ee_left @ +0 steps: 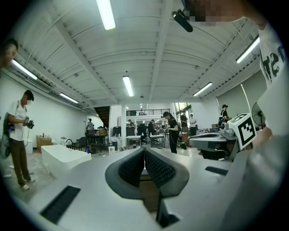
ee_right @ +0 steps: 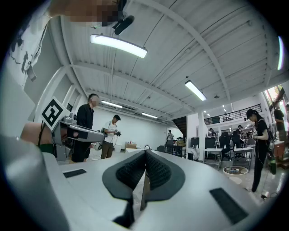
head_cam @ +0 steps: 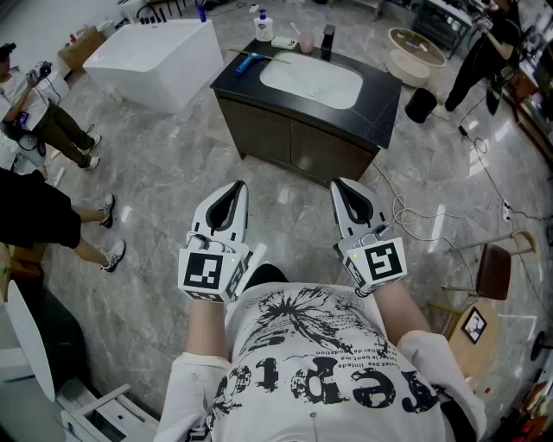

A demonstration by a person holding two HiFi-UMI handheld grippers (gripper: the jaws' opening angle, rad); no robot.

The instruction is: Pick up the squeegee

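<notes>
The squeegee (head_cam: 250,60), blue-handled, lies on the left end of a black vanity counter (head_cam: 380,104) far ahead of me, beside the white basin (head_cam: 311,82). Both grippers are held close to my chest, level and pointing toward the vanity, well short of it. In the head view the left gripper (head_cam: 235,188) and the right gripper (head_cam: 346,186) hang side by side over the floor. The left gripper (ee_left: 144,150) shows its ribbed pads pressed together with nothing between them. On the right gripper (ee_right: 145,154) the pads likewise meet, with nothing held. I cannot make out the squeegee in either gripper view.
A white bathtub (head_cam: 160,52) stands left of the vanity. A soap bottle (head_cam: 263,26) and small items sit at the counter's back. People stand at the left (head_cam: 43,121) and far right (head_cam: 484,52). Cables (head_cam: 415,216) and a chair (head_cam: 492,272) lie to the right.
</notes>
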